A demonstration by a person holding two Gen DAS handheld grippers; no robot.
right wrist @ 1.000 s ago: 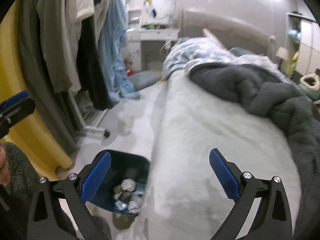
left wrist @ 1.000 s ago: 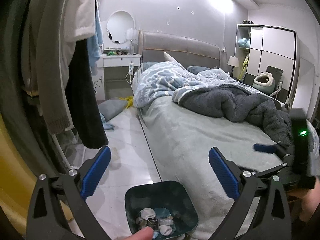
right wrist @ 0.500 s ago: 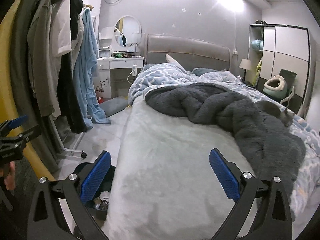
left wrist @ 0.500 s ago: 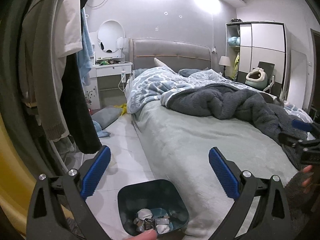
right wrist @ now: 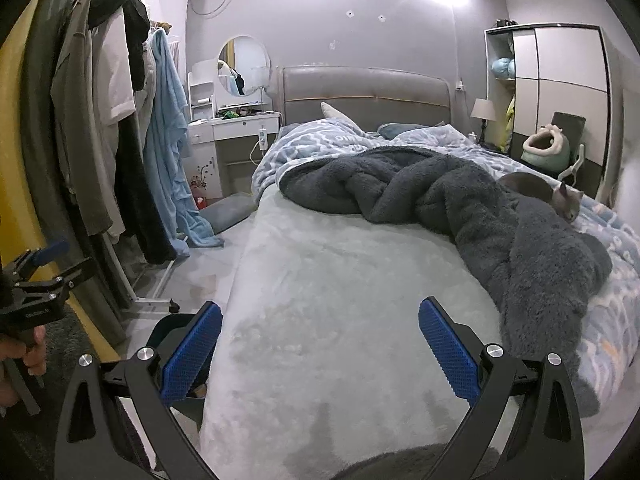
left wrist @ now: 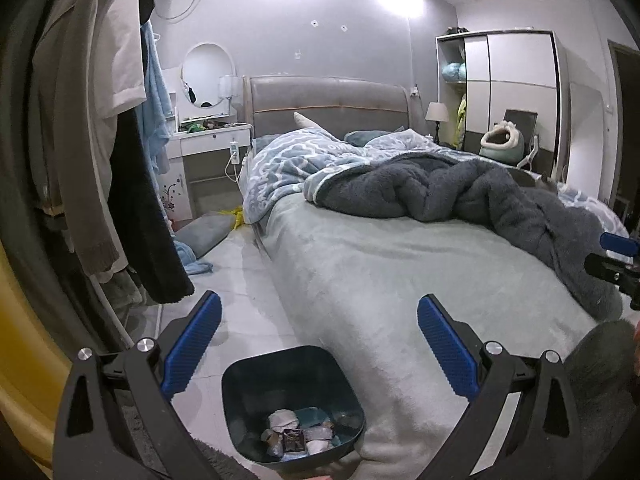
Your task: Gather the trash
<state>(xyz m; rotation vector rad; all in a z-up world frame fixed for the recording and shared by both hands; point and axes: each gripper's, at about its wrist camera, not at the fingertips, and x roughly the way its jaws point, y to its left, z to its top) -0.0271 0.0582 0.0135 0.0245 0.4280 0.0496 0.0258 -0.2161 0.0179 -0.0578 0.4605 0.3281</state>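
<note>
Risk here sits mostly with the bin (left wrist: 292, 404), the dark teal tub on the floor tight against the near left corner of the bed (left wrist: 400, 280). It holds crumpled wrappers and tissue wads (left wrist: 296, 432) at the bottom, so much of the collecting looks done; no further litter shows on the pale bedcover in either view.

Both tools are empty. The left gripper (left wrist: 319, 344) hangs above the bin with its blue-padded jaws spread wide and nothing between them. The right gripper (right wrist: 320, 346) hovers over the near end of the bed, jaws equally wide, gripping nothing.

Several things could go wrong from here. A drop made from this height by the left gripper may miss, since the bin mouth is partly tucked under the overhang of the bedcover and light scraps drift. A careless sweep low and to the left could catch the bin rim and tip it over, spilling the contents. The clothes rack (right wrist: 120, 140) crowds the left side, and a hanging sleeve could snag a jaw. On the far right a grey cat (right wrist: 560, 196) lies against the dark fleece blanket (right wrist: 460, 200); reaching that way might startle it, or the jaws might close on fleece instead of rubbish. Clutter on the far dressing surface (right wrist: 240, 120) is too small to tell.
</note>
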